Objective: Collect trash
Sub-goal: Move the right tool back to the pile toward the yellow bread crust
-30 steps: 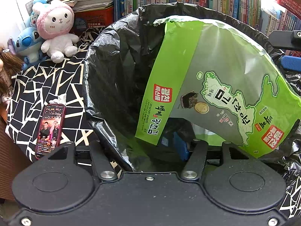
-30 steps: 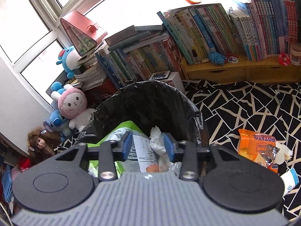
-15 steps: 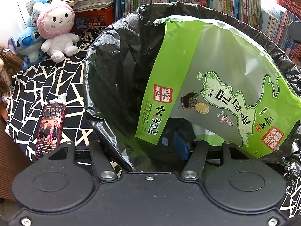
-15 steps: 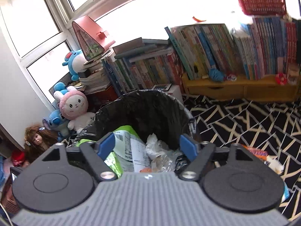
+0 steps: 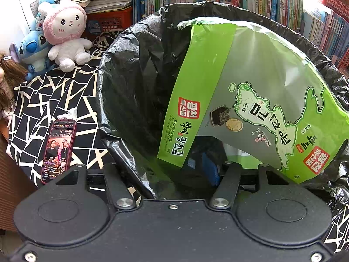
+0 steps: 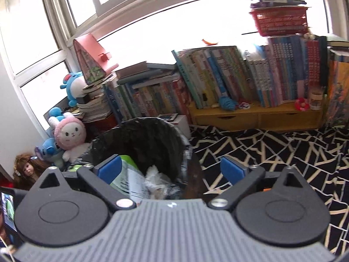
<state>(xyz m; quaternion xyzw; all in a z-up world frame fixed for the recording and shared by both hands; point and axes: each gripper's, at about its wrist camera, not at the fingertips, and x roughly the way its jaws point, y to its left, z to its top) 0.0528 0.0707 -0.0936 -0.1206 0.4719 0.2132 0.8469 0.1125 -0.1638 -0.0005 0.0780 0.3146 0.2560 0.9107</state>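
A bin lined with a black bag [image 5: 130, 83] fills the left wrist view. A large green seaweed packet [image 5: 250, 100] leans inside it. My left gripper [image 5: 172, 170] straddles the bin's near rim and is shut on it. One blue pad [image 5: 209, 168] shows inside the bag; the other finger is hidden behind the liner. My right gripper [image 6: 170, 168] hangs open above the bin [image 6: 139, 139], with nothing between its blue pads [image 6: 109, 168]. Below it a crumpled clear wrapper [image 6: 154, 174] lies in the bin beside the green packet [image 6: 124, 170].
A phone [image 5: 57, 150] and a white tissue [image 5: 67, 114] lie on the black-and-white patterned cloth [image 5: 48, 100] left of the bin. Plush toys [image 5: 65, 32] and a doll [image 6: 26, 170] sit at the back left. Bookshelves [image 6: 240, 83] line the far side.
My right gripper opened and let the crumpled wrapper drop into the bin, then lifted and drew back. The left gripper and the green packet have not moved.
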